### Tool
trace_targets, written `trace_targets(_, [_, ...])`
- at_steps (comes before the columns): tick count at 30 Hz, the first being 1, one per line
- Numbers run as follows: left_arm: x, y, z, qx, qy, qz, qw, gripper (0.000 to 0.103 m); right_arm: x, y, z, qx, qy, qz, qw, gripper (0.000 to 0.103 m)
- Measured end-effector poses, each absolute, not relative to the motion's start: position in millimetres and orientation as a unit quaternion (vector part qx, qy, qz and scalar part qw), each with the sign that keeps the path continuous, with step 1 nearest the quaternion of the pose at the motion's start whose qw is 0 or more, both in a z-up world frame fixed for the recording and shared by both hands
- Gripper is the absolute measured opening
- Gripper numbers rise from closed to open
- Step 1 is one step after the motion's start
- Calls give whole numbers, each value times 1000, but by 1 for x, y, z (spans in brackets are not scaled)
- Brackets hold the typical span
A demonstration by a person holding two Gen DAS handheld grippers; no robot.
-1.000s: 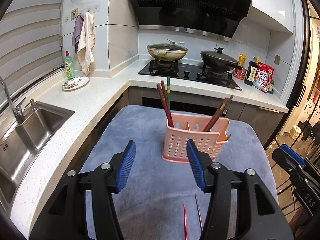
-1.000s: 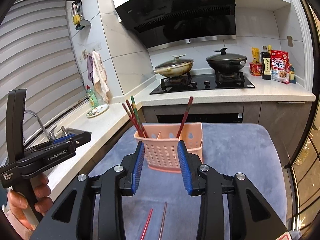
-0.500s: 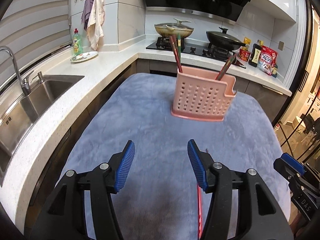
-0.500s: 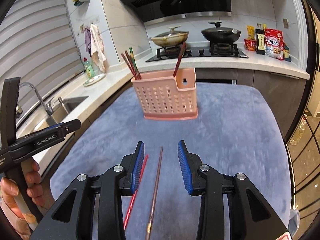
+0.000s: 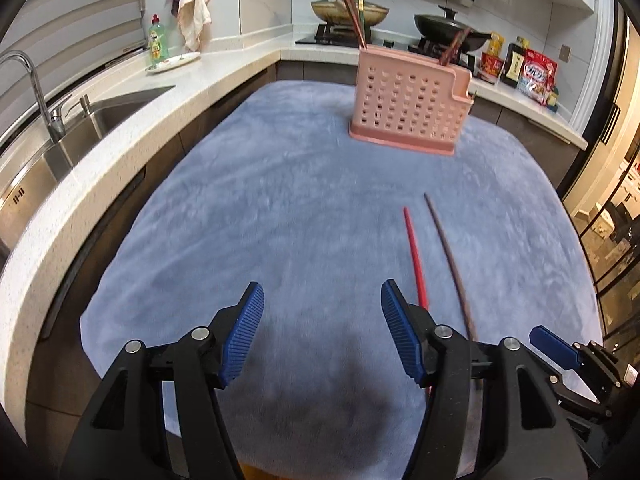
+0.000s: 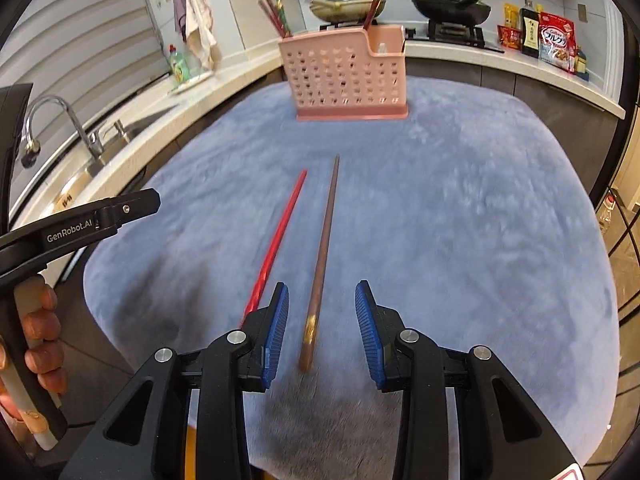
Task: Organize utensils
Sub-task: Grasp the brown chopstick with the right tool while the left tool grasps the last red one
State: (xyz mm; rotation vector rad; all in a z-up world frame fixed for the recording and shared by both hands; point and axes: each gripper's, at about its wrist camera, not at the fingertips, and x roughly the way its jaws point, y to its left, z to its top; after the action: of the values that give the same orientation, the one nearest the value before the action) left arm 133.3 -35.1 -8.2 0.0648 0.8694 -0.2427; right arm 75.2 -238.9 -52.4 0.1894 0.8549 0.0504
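Observation:
A red chopstick (image 5: pixel 414 256) (image 6: pixel 278 236) and a brown chopstick (image 5: pixel 450 258) (image 6: pixel 324 248) lie side by side on the blue-grey cloth (image 5: pixel 280 208) (image 6: pixel 460 220). At the cloth's far end stands a pink perforated holder (image 5: pixel 408 102) (image 6: pixel 346 74) with several chopsticks upright in it. My left gripper (image 5: pixel 322 300) hangs low over the near cloth, its jaws opening with nothing between them; the red chopstick passes just right of its right finger. My right gripper (image 6: pixel 318 300) is open, and the brown chopstick's near end lies between its fingers, untouched.
A white counter (image 5: pixel 120 128) with a steel sink (image 5: pixel 60 136) and tap runs along the left. Behind the holder are a stove with two pans (image 6: pixel 450 10), bottles and a snack bag (image 6: pixel 556 42). A hand (image 6: pixel 40 340) holds the left gripper's handle at the right wrist view's left edge.
Both grippers have sunk toward the cloth and drawn back from the holder. The two loose chopsticks now show in full length. The left jaws stand wider than before.

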Motion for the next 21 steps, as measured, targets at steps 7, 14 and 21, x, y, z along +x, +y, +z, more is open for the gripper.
trace_targets(7, [114, -28, -31, 34, 448, -115, 886, 59, 67, -220, -76, 68, 429, 24, 900, 34])
trace_targets(14, [100, -29, -42, 39, 456, -122, 881, 64, 67, -217, -93, 55, 440, 13, 896, 22])
trace_targets(21, [87, -34, -49, 43, 461, -137, 876, 70, 58, -231, -94, 69, 435, -2, 898, 7])
